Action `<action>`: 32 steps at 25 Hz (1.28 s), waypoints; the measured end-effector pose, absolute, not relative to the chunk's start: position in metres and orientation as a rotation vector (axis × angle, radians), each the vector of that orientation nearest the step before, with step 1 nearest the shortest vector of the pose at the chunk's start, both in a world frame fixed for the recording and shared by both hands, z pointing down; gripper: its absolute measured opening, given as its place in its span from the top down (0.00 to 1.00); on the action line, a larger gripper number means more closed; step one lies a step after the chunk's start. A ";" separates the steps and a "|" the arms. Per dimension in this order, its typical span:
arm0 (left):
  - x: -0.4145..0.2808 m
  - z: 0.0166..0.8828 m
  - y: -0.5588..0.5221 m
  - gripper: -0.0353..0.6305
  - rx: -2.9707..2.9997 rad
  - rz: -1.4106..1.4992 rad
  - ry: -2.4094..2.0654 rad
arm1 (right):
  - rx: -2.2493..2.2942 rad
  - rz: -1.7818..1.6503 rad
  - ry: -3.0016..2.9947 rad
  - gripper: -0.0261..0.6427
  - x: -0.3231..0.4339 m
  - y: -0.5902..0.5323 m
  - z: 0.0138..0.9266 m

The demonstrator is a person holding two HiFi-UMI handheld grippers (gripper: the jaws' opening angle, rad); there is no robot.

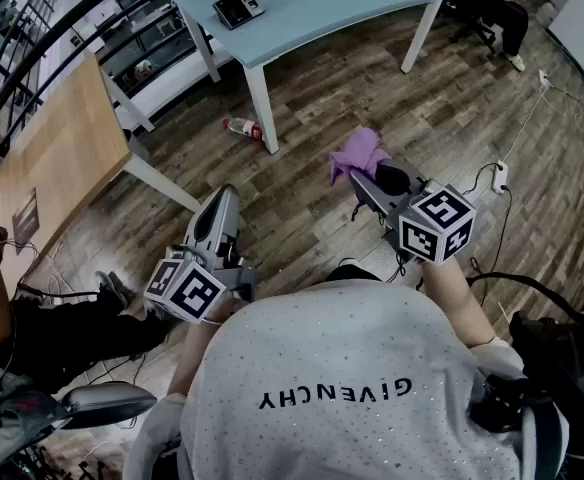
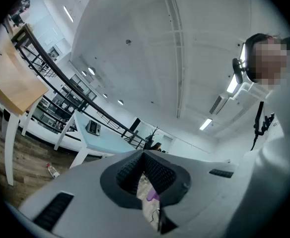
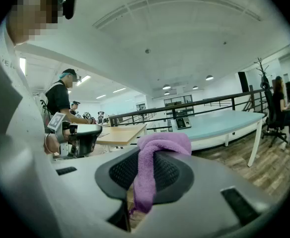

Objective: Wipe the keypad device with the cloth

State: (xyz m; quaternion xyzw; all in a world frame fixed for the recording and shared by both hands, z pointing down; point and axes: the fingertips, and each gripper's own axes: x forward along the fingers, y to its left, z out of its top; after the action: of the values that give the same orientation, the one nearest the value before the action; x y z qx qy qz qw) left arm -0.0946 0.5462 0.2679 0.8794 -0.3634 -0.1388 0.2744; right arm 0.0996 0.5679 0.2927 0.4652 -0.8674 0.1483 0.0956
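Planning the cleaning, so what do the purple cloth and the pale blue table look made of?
Purple cloth: soft fabric, likely terry or microfibre; fuzzy nap, limp folds. Pale blue table: smooth matte top, perhaps laminate or painted board; even colour, no grain visible.

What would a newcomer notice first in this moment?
The purple cloth clamped in the right gripper stands out, held above the wooden floor. The keypad device sits far off on the pale blue table, and the left gripper is shut on nothing.
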 end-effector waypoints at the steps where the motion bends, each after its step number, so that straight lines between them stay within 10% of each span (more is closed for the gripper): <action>1: -0.096 0.269 0.547 0.94 2.364 -0.372 -0.979 | 1.380 0.444 -2.571 0.86 0.099 0.569 0.294; 32: -0.096 0.282 0.335 0.95 2.236 -0.466 -1.232 | 1.214 0.366 -2.645 0.86 0.137 0.304 0.290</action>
State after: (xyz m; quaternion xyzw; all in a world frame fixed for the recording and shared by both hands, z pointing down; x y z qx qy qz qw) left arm -0.0960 0.3353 0.2824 0.8298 -0.4570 -0.1727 0.2697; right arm 0.1369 0.3035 0.2901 0.4115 -0.8970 0.1239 0.1039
